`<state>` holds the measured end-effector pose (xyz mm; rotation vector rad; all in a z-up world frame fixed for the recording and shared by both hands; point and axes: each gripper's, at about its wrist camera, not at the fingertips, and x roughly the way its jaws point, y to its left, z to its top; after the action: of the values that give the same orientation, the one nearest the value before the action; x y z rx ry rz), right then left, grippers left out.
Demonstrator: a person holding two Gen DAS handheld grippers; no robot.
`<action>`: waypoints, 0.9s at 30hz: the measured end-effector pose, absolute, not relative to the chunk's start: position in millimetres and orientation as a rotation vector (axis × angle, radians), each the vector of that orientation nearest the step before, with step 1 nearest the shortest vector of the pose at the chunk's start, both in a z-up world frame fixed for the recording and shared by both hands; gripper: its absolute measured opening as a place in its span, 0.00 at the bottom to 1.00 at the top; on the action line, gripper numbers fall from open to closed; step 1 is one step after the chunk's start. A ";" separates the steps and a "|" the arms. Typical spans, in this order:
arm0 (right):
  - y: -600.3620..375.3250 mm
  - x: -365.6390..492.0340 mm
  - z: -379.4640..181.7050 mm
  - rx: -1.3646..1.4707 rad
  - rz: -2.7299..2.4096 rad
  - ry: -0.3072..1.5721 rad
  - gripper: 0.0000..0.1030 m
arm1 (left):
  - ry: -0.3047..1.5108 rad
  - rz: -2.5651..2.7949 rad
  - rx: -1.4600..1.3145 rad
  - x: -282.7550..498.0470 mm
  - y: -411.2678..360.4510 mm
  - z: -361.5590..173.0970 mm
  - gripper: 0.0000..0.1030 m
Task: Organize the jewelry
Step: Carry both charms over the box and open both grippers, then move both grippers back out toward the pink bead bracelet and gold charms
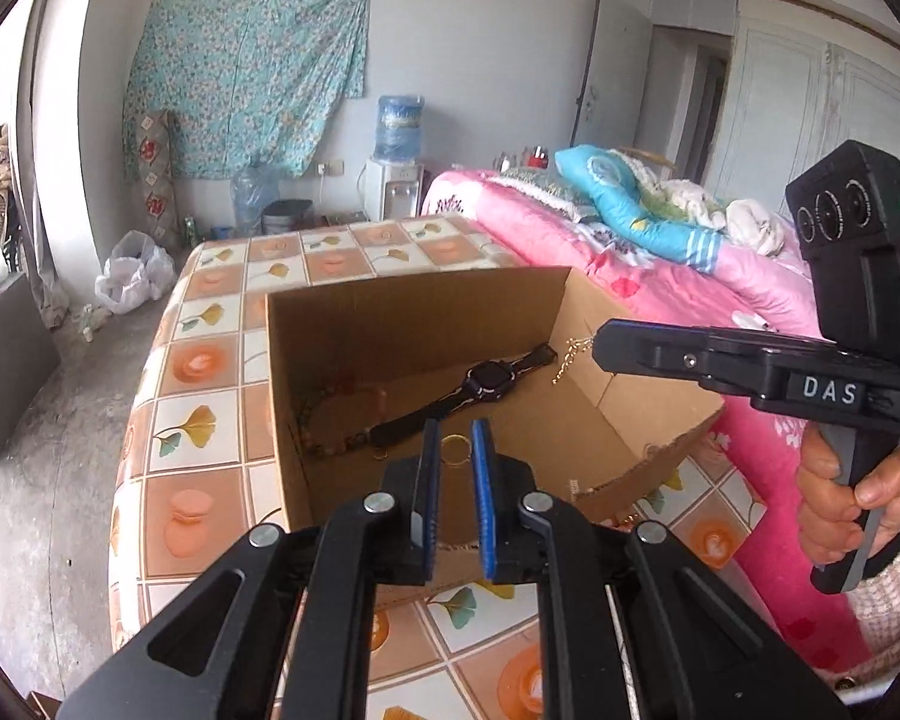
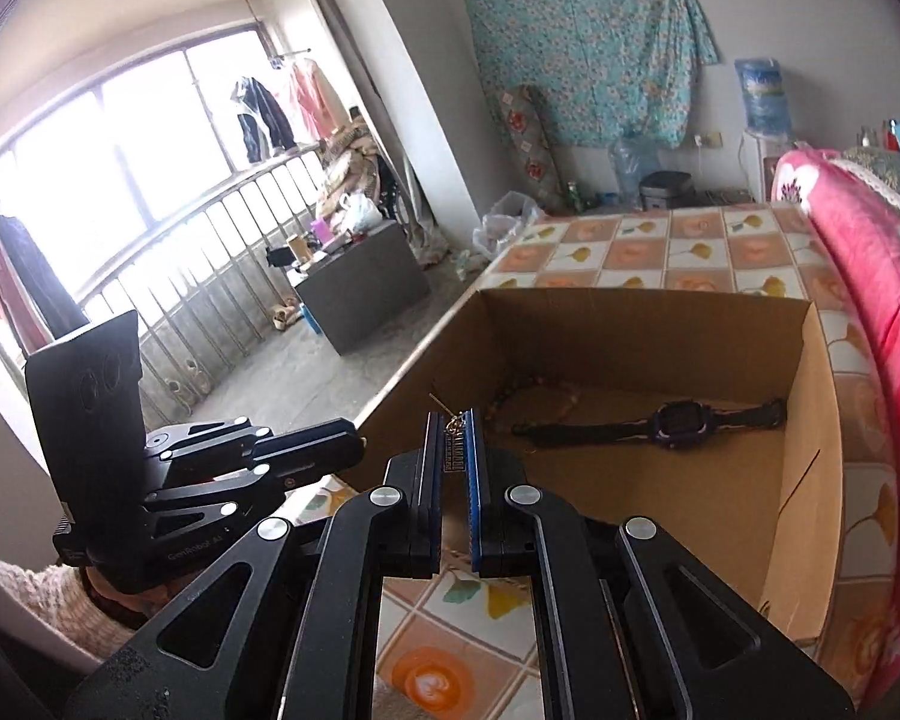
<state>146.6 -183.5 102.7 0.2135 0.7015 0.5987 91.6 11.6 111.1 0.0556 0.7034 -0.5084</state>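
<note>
Right wrist view: cardboard box (image 2: 660, 510) with black watch (image 2: 669, 420) inside, right fingers (image 2: 473, 450) clenched on gold earring (image 2: 453, 444).

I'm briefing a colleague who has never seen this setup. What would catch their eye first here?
The open cardboard box on the tiled tablecloth, with a black watch and a bead string on its floor. Next, the two grippers above its near rim: the left gripper pinches a gold ring, the right gripper a gold chain that dangles over the box. Beside the table lies a bright pink quilt.
</note>
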 end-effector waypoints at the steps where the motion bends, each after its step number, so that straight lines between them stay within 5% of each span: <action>1: -182.5 158.0 94.0 0.220 0.594 0.745 0.05 | 0.750 -0.512 0.044 105.1 6.1 105.1 0.10; 11: -190.6 225.6 43.6 0.258 0.513 0.997 0.13 | 1.036 -0.505 -0.096 179.9 -15.6 55.3 0.10; 27: -237.5 182.5 80.4 0.363 0.506 0.847 0.16 | 0.884 -0.493 -0.156 156.1 9.4 82.1 0.18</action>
<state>182.5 -237.5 80.4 0.3632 0.8475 0.5062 156.1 9.4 82.1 -0.1557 0.8835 -0.4931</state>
